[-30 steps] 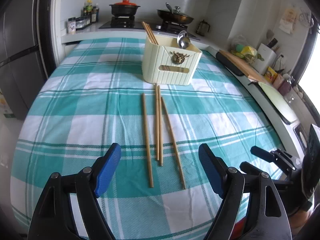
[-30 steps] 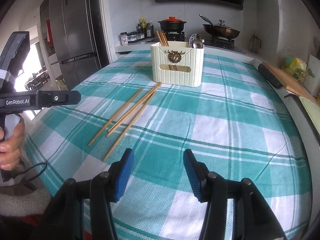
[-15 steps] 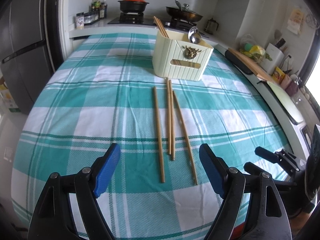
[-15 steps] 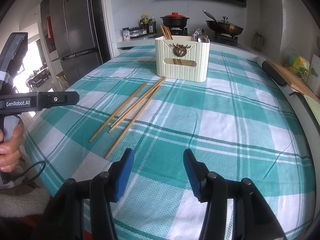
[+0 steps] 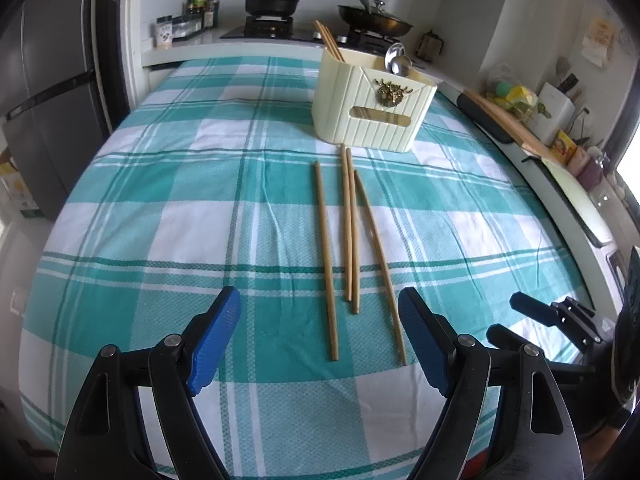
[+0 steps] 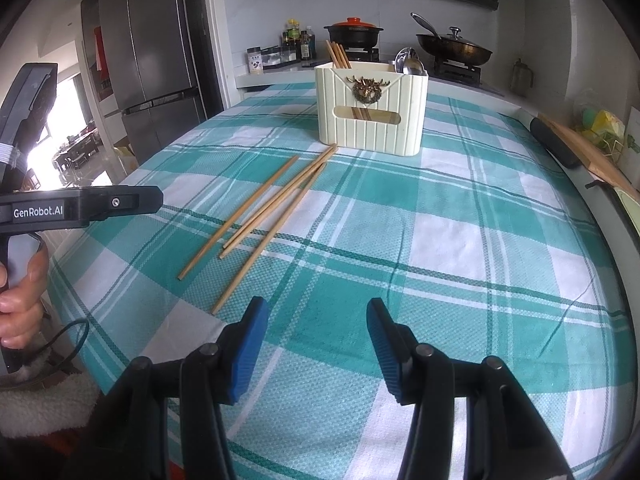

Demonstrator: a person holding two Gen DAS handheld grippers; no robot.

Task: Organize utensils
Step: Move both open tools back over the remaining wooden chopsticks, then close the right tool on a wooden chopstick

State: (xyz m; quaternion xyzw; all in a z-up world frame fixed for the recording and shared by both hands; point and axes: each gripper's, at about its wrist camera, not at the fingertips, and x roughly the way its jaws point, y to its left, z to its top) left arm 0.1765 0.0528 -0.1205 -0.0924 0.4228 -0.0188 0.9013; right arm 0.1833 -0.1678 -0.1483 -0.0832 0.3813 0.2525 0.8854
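Pickup step, judging by layout: four loose chopsticks (image 5: 348,240) at frame centre on checked tablecloth (image 5: 160,220), holder (image 5: 372,108) above. Left gripper (image 5: 320,340) spread, empty, straddling near ends. Right gripper (image 6: 314,340) spread, empty. Next: lower, pinch one stick.

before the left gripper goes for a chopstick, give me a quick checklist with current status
1. Left gripper open and holding nothing: ok.
2. Right gripper open, set apart from the chopsticks: ok.
3. Four loose chopsticks flat on the tablecloth, ends toward the left gripper: ok.
4. Single chopstick separable: the leftmost chopstick lies apart, ok; the middle pair touches, not ok.
5. Utensil holder upright, top open, already holding chopsticks and a spoon: ok.
6. Free room left inside the holder: cannot tell.
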